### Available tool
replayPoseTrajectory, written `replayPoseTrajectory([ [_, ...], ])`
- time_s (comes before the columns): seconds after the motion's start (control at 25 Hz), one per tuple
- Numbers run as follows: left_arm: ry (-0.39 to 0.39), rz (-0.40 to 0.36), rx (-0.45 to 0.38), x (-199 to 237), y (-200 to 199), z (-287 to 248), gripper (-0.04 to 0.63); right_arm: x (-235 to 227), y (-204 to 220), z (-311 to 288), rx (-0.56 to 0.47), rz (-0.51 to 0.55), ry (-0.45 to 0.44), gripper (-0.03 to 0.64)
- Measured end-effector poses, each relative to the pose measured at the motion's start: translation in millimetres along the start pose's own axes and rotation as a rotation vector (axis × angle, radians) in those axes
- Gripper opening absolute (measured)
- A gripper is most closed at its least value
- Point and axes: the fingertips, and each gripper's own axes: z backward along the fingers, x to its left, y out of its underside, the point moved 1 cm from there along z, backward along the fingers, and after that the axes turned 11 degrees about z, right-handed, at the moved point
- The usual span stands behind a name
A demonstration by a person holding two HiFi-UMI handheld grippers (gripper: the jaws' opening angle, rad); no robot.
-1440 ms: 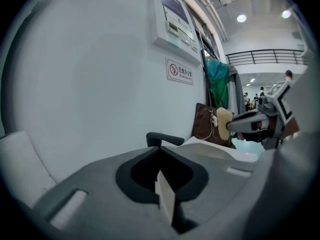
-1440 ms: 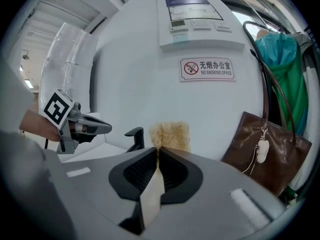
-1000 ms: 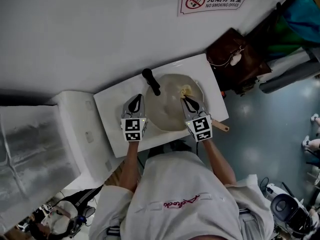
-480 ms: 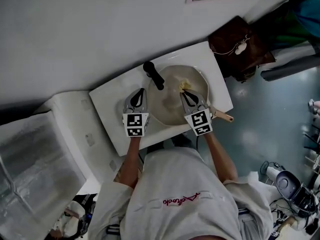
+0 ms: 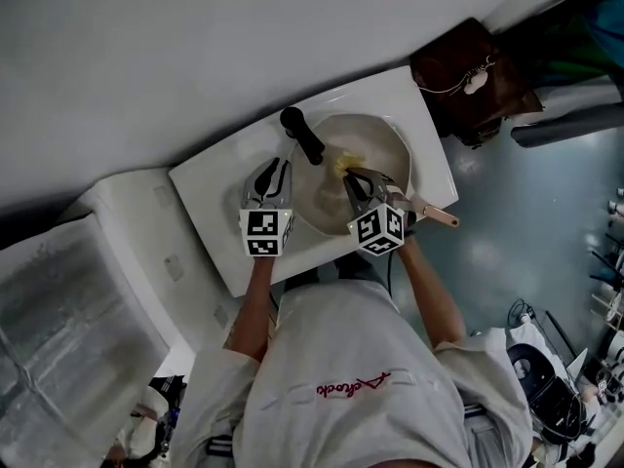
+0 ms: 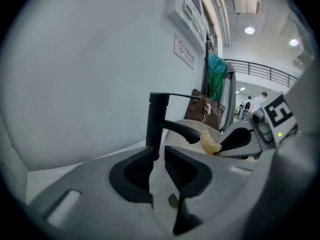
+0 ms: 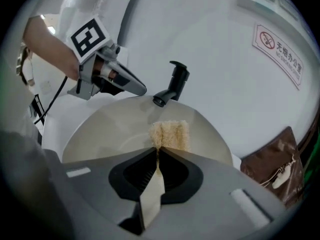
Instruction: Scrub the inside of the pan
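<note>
A beige pan [image 5: 380, 142] lies in the white sink, its wooden handle [image 5: 441, 216] pointing right. My right gripper [image 5: 353, 177] is shut on a yellow sponge [image 5: 346, 163], which it holds inside the pan below the black faucet [image 5: 302, 136]. In the right gripper view the sponge [image 7: 171, 134] sticks out past the jaw tips over the pan's wall [image 7: 110, 131]. My left gripper [image 5: 277, 175] hovers at the pan's left rim beside the faucet [image 6: 156, 121]. Its jaws have just been opening, with a narrow gap and nothing between them [image 6: 161, 156].
The white counter [image 5: 219, 198] runs along a grey wall. A brown bag [image 5: 466, 74] hangs past its right end. A white cabinet [image 5: 117, 261] stands to the left. The person's torso is close against the counter's front edge.
My right gripper has sunk and shifted left into the pan with the sponge, rolling as it went. My left gripper has dropped slightly and its jaws have parted.
</note>
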Motion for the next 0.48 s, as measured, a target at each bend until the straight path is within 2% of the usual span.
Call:
replayPoseTrajectory([
  [0.12, 0.017, 0.003, 0.000, -2, -2, 1, 0.112, 7, 2, -6, 0.032, 0.090, -0.018, 0.023],
  [0.24, 0.026, -0.017, 0.020, -6, 1, -3, 0.123, 14, 4, -11, 0.063, 0.184, -0.036, 0.023],
  [0.48, 0.036, -0.011, 0.045, -9, 8, -12, 0.124, 21, 2, -23, 0.112, 0.355, -0.060, 0.023],
])
